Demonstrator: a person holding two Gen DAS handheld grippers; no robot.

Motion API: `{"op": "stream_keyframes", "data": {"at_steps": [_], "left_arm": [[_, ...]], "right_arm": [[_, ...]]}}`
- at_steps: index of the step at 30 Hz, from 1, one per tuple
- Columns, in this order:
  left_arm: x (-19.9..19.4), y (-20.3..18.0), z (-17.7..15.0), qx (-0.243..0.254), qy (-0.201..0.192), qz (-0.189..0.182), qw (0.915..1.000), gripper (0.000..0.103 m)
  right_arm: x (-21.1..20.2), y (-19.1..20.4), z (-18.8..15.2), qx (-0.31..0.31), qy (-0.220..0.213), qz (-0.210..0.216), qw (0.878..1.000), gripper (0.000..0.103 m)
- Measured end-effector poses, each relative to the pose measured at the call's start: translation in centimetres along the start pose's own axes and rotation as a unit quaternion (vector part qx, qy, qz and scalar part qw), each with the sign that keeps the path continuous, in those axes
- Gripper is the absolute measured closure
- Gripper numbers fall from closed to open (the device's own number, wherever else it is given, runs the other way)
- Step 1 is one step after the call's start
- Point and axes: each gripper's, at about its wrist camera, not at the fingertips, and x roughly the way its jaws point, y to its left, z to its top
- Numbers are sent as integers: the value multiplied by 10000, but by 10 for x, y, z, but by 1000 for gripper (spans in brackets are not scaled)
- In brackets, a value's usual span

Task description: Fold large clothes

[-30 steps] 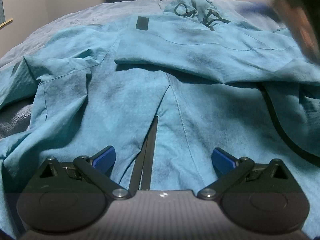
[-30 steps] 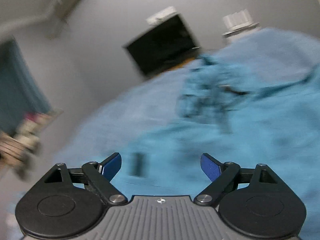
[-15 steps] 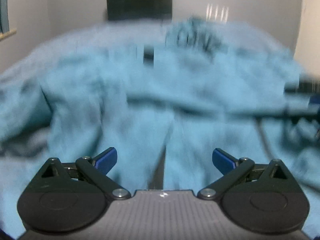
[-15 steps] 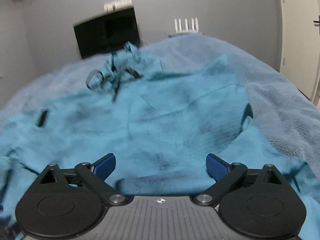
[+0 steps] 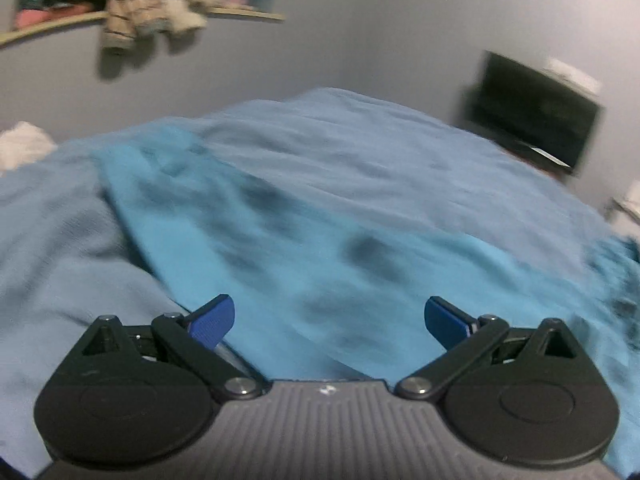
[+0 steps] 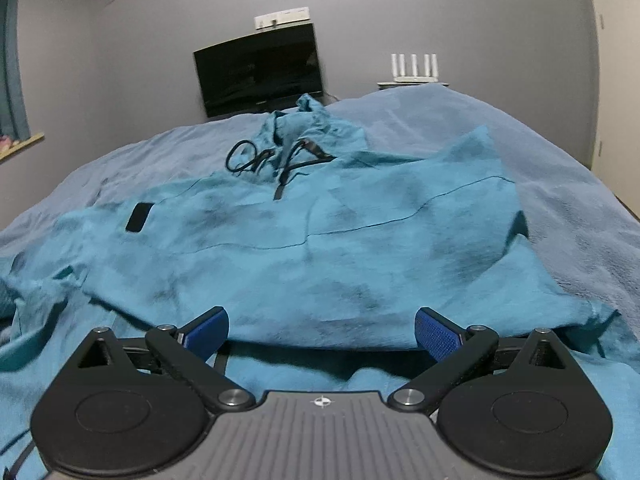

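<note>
A large teal jacket point(image 6: 320, 248) lies spread on a bed, its hood and black drawcords point(image 6: 272, 152) at the far end and one sleeve folded across the body. My right gripper point(image 6: 322, 334) is open and empty, just above the jacket's near part. In the left wrist view a blurred teal sleeve point(image 5: 280, 248) runs from far left toward me. My left gripper point(image 5: 330, 320) is open and empty above that sleeve.
The bed is covered by a grey-blue blanket point(image 6: 560, 184), also seen in the left wrist view point(image 5: 360, 148). A dark screen point(image 6: 260, 68) stands against the far wall. A wall shelf with stuffed toys point(image 5: 132, 4) hangs at the left. A white door point(image 6: 616, 80) is at the right.
My left gripper has swung left, from the jacket's front zipper to its left sleeve. My right gripper has settled to face the jacket's body. Both stay open.
</note>
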Motion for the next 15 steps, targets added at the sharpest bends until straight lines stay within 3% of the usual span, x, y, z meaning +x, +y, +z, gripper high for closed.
{"op": "stream_keyframes", "data": {"at_steps": [2,4,11,15], "left_arm": [[16,21,13,-16,-77,480,9988,4],[35,39,22,-54,40,718,9974,4],[79,89,23,-620,571,271,9961,9],[87,98,23,-417,459,167,9979,44]], "right_arm": [[3,1,-2,-56,35,19,10000,2],[7,2,-4,-85,90,24,9999,2],[23,6,-10,-251,299,63,9992,2],[28,8,-13,-346,333,106,9988,2]]}}
